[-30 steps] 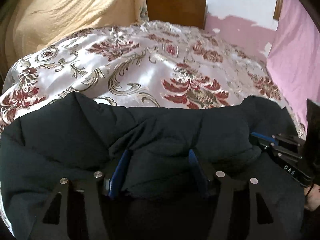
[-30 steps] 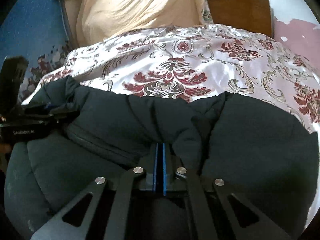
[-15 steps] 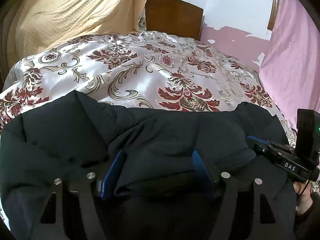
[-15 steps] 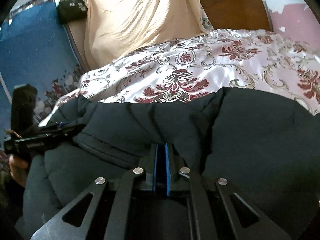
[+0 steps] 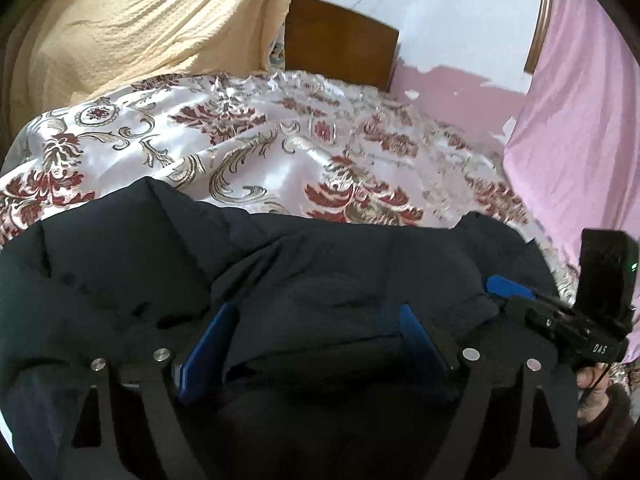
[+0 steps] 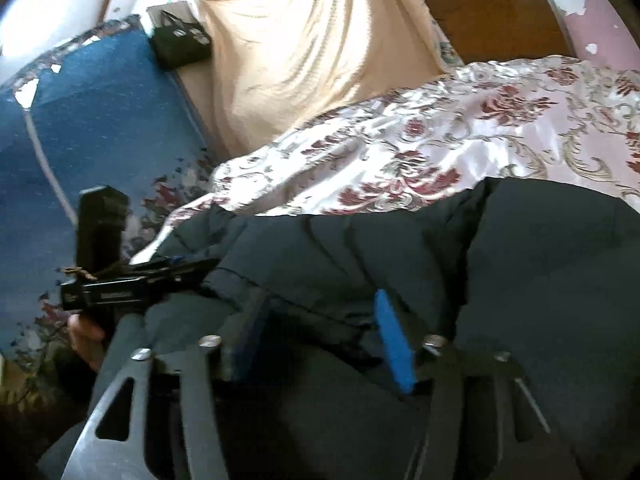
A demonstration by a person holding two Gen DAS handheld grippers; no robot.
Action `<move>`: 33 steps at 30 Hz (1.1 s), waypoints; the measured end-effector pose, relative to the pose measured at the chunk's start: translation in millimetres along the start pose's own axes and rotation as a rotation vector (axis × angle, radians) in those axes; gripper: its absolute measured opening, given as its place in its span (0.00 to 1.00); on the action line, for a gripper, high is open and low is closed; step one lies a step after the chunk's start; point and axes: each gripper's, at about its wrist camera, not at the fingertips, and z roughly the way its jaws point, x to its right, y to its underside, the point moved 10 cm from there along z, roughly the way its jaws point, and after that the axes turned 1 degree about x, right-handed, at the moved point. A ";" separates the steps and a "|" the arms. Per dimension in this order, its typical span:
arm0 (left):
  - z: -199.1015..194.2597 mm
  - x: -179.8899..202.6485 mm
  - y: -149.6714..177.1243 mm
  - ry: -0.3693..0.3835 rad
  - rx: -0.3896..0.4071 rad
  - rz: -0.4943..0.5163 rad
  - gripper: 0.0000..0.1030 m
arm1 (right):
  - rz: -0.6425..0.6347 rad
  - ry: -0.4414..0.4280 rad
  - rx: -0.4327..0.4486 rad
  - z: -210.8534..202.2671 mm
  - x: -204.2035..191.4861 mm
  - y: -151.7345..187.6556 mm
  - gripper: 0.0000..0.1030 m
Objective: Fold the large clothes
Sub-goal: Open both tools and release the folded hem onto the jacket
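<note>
A large dark puffer jacket (image 5: pixel 320 264) lies bunched across the near part of the bed, also filling the lower right wrist view (image 6: pixel 540 280). My left gripper (image 5: pixel 316 312) rests over its folded edge. Its jaws are opening wide, and the fabric bulges loosely between the blue pads (image 5: pixel 208 344). My right gripper (image 6: pixel 320 300) sits at the jacket's other end with its jaws opening too; cloth lies between the pads (image 6: pixel 394 344), which do not press on it. Each gripper shows in the other's view: the right one (image 5: pixel 500 292) and the left one (image 6: pixel 196 266), each in a hand.
A shiny floral bedspread (image 5: pixel 260 152) covers the bed beyond the jacket. A yellow blanket (image 5: pixel 140 28) hangs at the back left beside a wooden headboard (image 5: pixel 340 52). Pink cloth (image 5: pixel 580 140) hangs at the right. A blue patterned cover (image 6: pixel 80 140) and a black box (image 6: pixel 180 44) lie left.
The right gripper, shut on a jacket fold before, has parted its jaws and let go. The left jaws have spread wider. The right view has swung toward the left.
</note>
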 end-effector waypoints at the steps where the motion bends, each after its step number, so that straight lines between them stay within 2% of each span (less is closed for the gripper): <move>1: -4.4 -1.0 0.2 0.002 0.016 -0.012 0.84 | 0.000 -0.006 0.007 -2.2 -1.2 0.5 0.58; 3: -19.6 -9.2 0.5 -0.010 0.068 -0.065 0.90 | 0.015 -0.018 0.020 -8.1 -3.5 4.0 0.61; 4: -26.6 -15.5 3.2 -0.023 0.079 -0.104 0.91 | 0.023 -0.022 0.023 -10.4 -4.1 5.8 0.62; 6: -36.1 -26.8 14.1 -0.078 0.069 -0.168 0.91 | 0.048 -0.023 0.024 -15.3 -5.5 11.8 0.62; 9: -54.0 -29.9 26.7 -0.143 0.092 -0.187 0.91 | 0.033 0.065 -0.001 -20.9 -11.6 21.3 0.62; 11: -65.8 -25.7 35.2 -0.221 0.079 -0.156 0.91 | -0.013 0.147 -0.057 -24.4 -17.7 25.7 0.65; 13: -76.0 -20.3 42.9 -0.275 0.054 -0.110 0.92 | -0.035 0.204 -0.094 -33.6 -25.1 29.5 0.85; 15: -93.3 -13.9 50.0 -0.328 0.051 -0.067 0.92 | -0.032 0.230 -0.095 -45.7 -31.2 29.3 0.86; 17: -118.5 -9.7 52.4 -0.356 0.090 -0.068 0.92 | -0.014 0.255 -0.080 -64.6 -40.1 30.0 0.86; 20: -166.1 -4.7 54.4 -0.395 0.188 -0.098 0.96 | -0.020 0.312 -0.034 -93.5 -53.7 31.5 0.92; 22: -192.4 -0.9 52.9 -0.415 0.220 -0.121 0.99 | -0.035 0.348 -0.017 -111.2 -64.5 33.5 0.95; 26: -237.0 13.8 52.2 -0.412 0.218 -0.145 0.99 | -0.074 0.367 -0.001 -141.1 -93.8 30.0 0.95; 33: -303.3 50.8 65.8 -0.444 0.229 -0.094 0.99 | -0.152 0.398 0.039 -194.4 -154.0 27.3 0.95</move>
